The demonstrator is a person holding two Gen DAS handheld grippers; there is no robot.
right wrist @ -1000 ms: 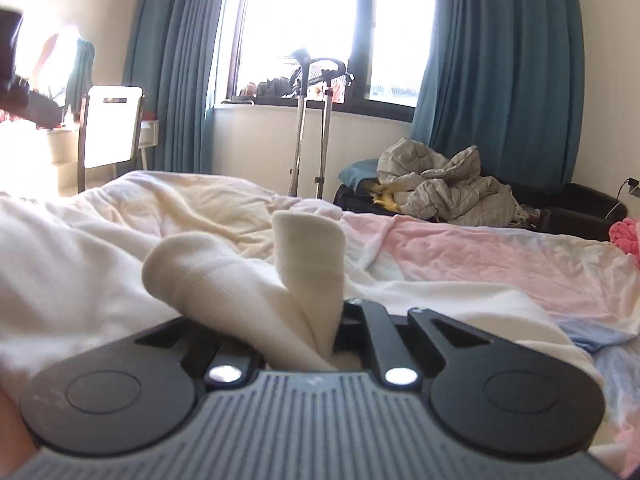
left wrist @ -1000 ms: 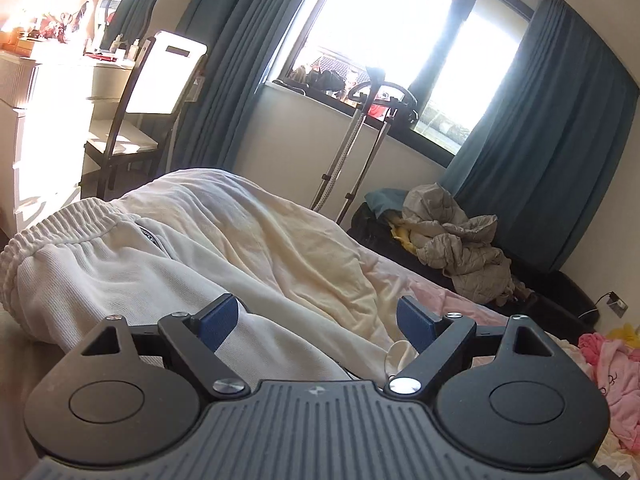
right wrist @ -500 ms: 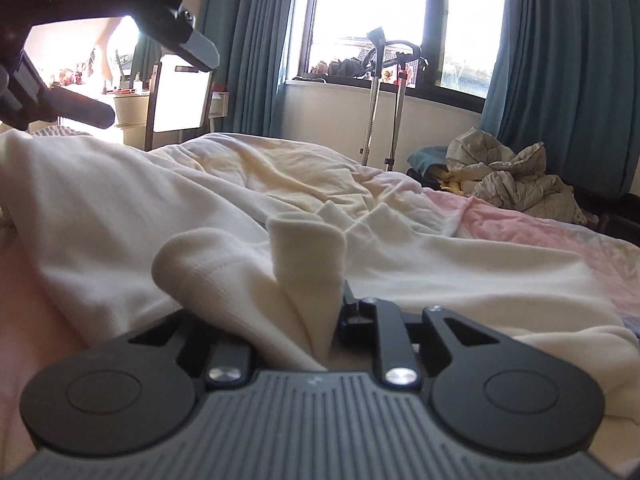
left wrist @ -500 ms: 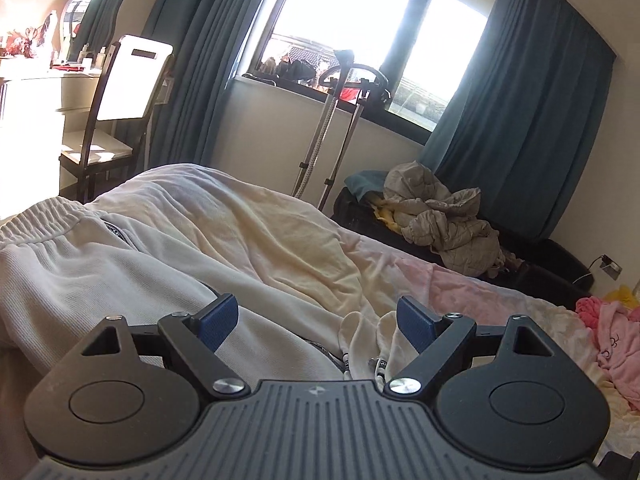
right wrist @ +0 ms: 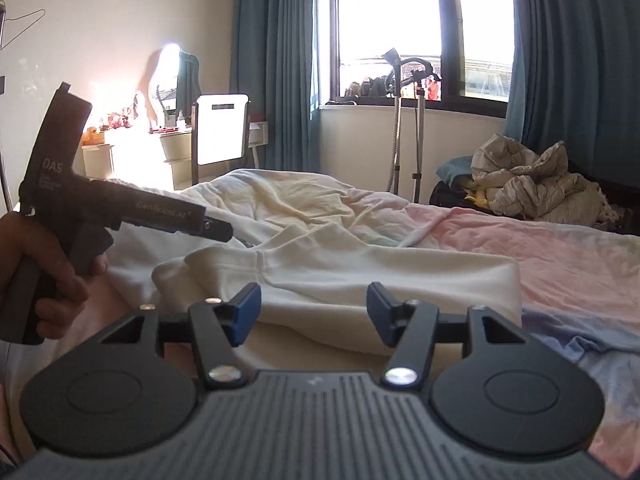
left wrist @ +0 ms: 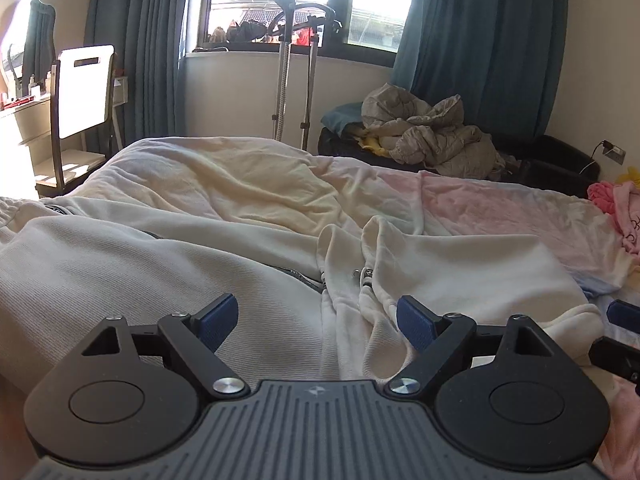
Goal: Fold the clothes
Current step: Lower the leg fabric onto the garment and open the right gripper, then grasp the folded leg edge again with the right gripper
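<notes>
While both tools hover low over the bed [left wrist: 500, 208], each stands wide open and grips nothing: the left tool [left wrist: 318, 318] has its blue pads spread above the cream sweatpants [left wrist: 140, 264], near the drawstring [left wrist: 366, 276], and the right tool [right wrist: 314, 308] gapes just before a folded edge of the same sweatpants [right wrist: 360, 276]. The garment lies spread across the rumpled cream and pink bedding. Behind stand teal curtains [left wrist: 480, 52], a bright window [right wrist: 384, 24], a white chair [left wrist: 82, 92] and a heap of grey clothes [left wrist: 432, 136]. Half a second ago the right tool was clamped on a bunched fold; that fold now lies flat, released.
</notes>
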